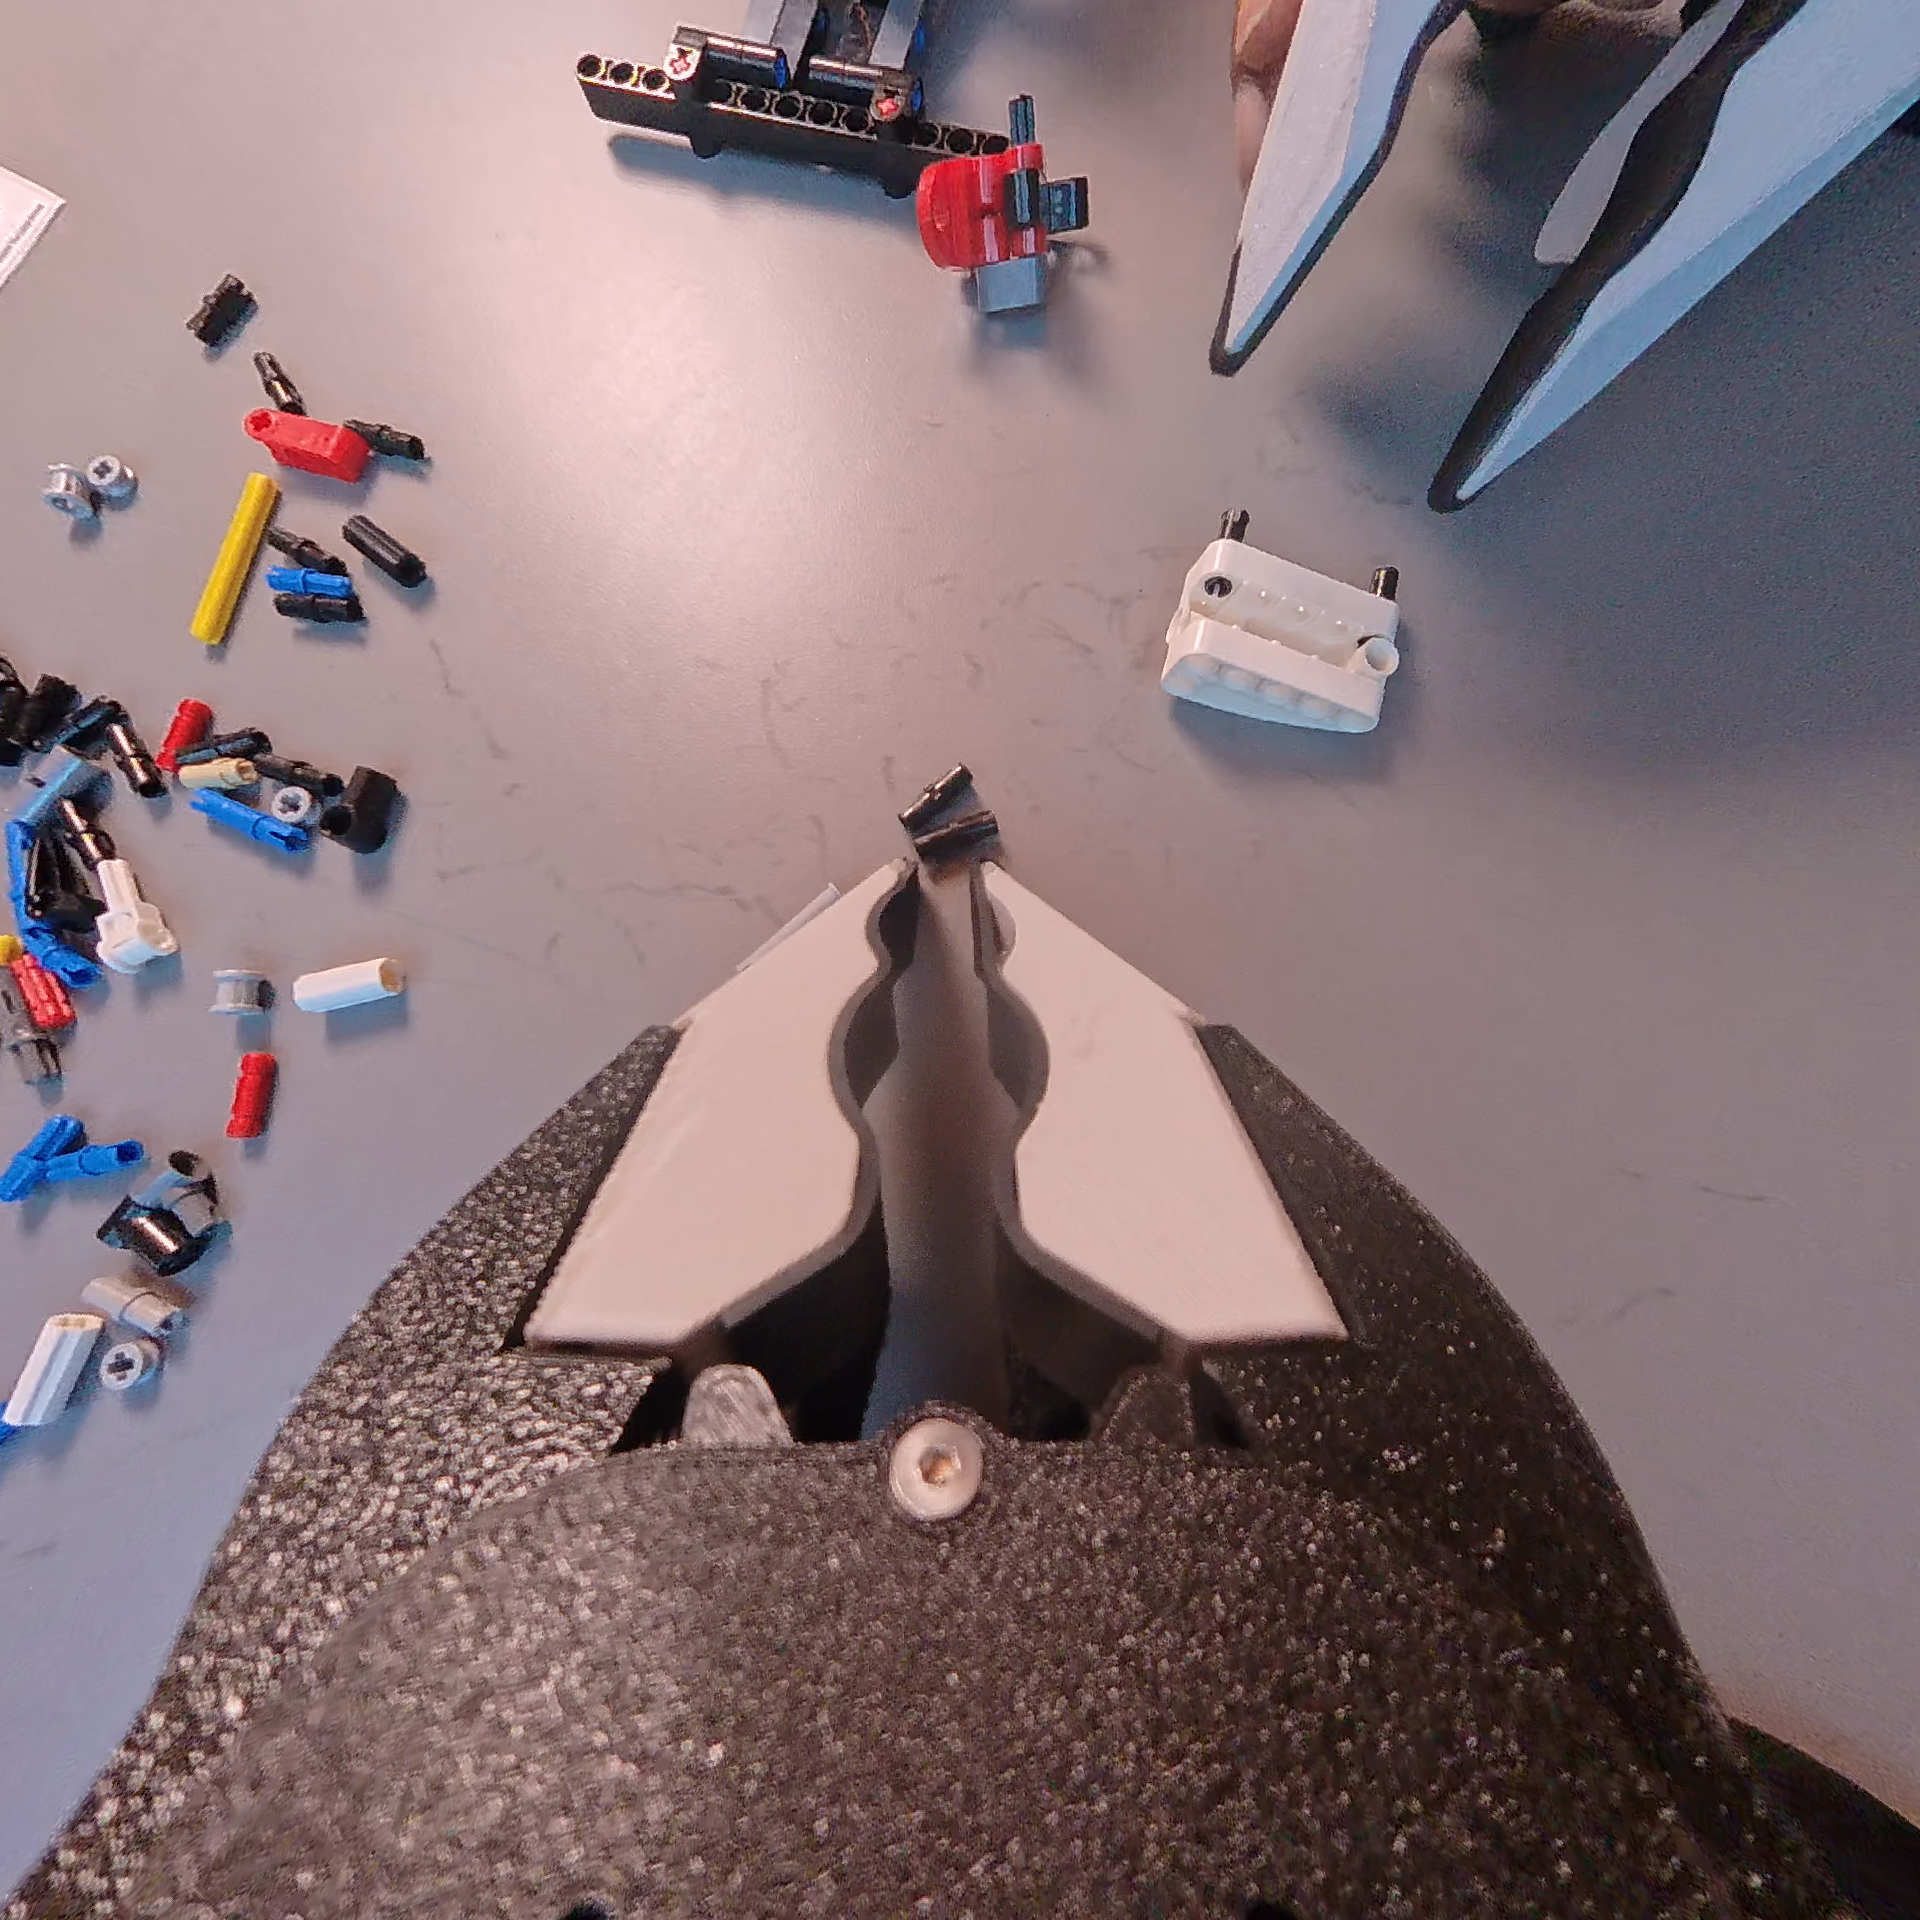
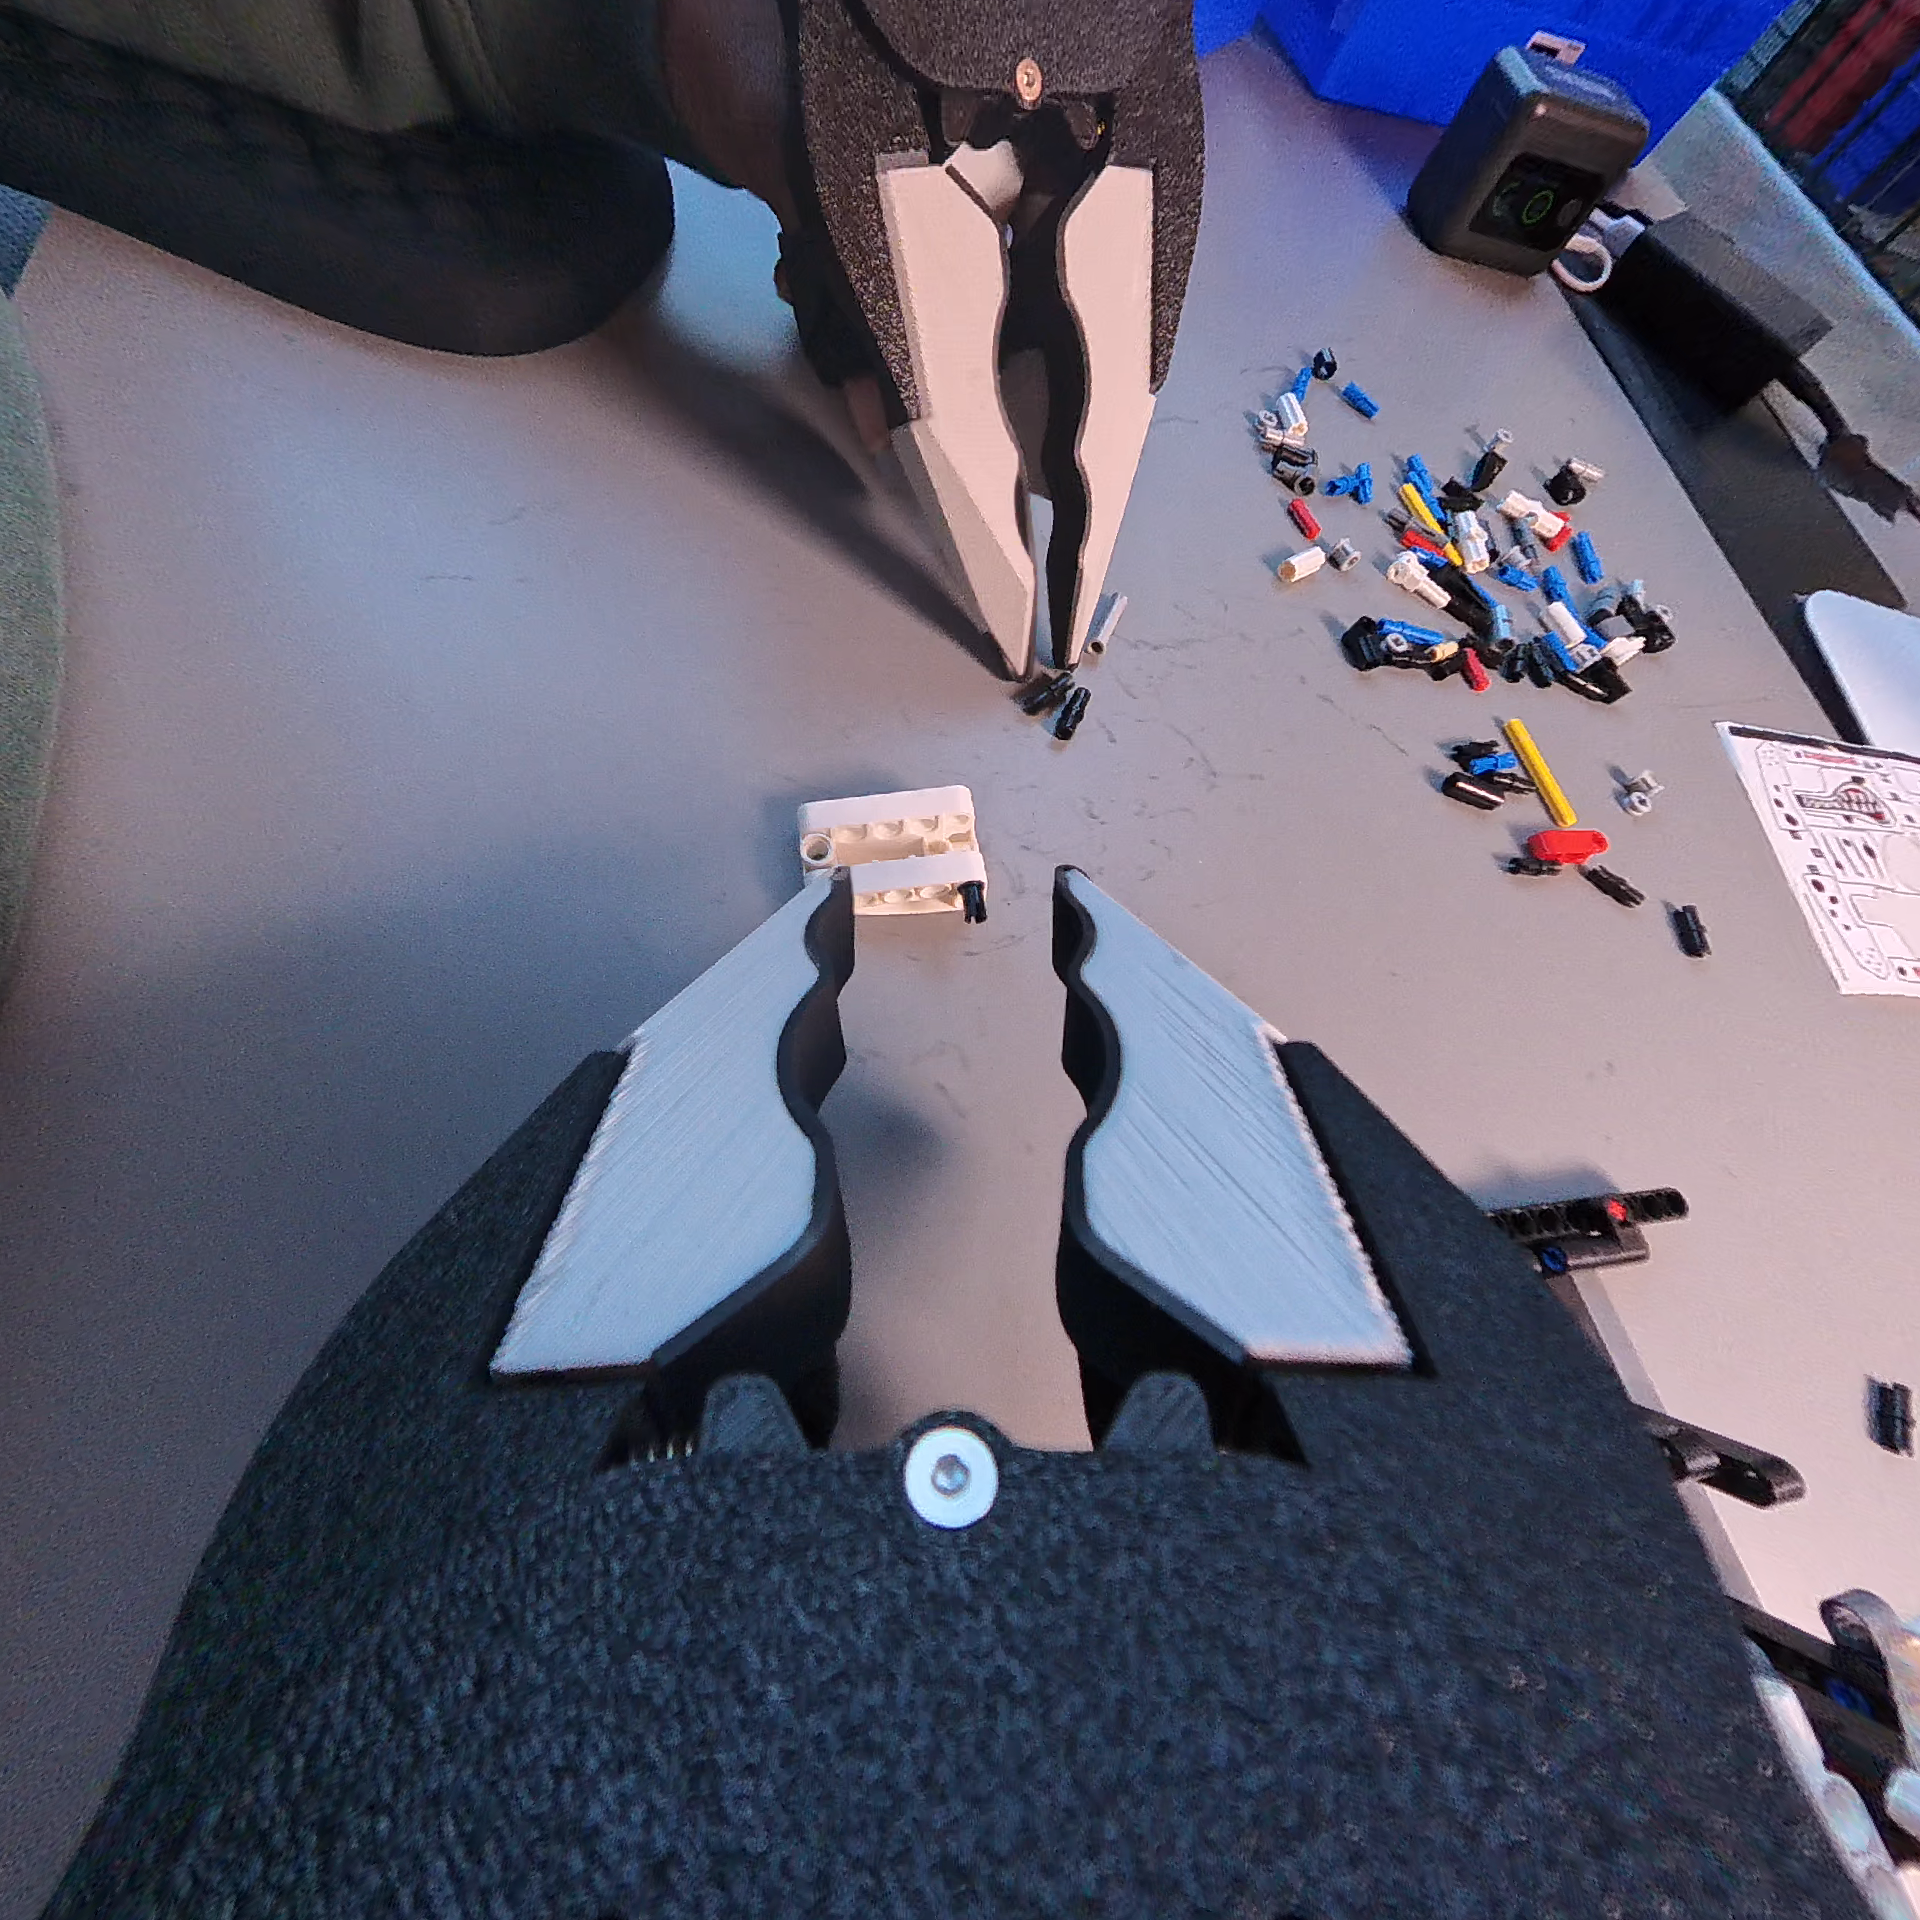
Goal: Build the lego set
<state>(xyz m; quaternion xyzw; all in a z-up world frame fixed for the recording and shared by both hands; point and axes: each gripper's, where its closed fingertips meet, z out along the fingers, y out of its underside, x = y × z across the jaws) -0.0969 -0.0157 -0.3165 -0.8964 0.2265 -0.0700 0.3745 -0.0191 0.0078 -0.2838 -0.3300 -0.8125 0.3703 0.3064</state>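
My left gripper (image 1: 943, 868) is almost shut, its tips down on the grey table right behind two small black pins (image 1: 951, 812). The right wrist view shows those pins (image 2: 1058, 701) lying on the table at the left gripper's tips (image 2: 1044, 665); I cannot tell if one is pinched. My right gripper (image 2: 951, 883) is open and empty. Its left fingertip is just beside a white beam assembly with black pins (image 2: 894, 847), which also shows in the left wrist view (image 1: 1283, 649), below the right gripper (image 1: 1340, 431).
A black beam assembly (image 1: 790, 104) and a red part (image 1: 987, 213) lie at the far side. Loose pins and connectors (image 1: 104, 831) spread left, also (image 2: 1496, 582). An instruction sheet (image 2: 1839, 862), a black device (image 2: 1527, 156) and a person's sleeve (image 2: 312, 208) border the table. A grey axle (image 2: 1107, 623) lies beside the left gripper. Some 10 centimeters of space lies between my two pairs of fingers. The black device (image 2: 1527, 156) sits 40 centimeters or so from the ends of my left fingers.
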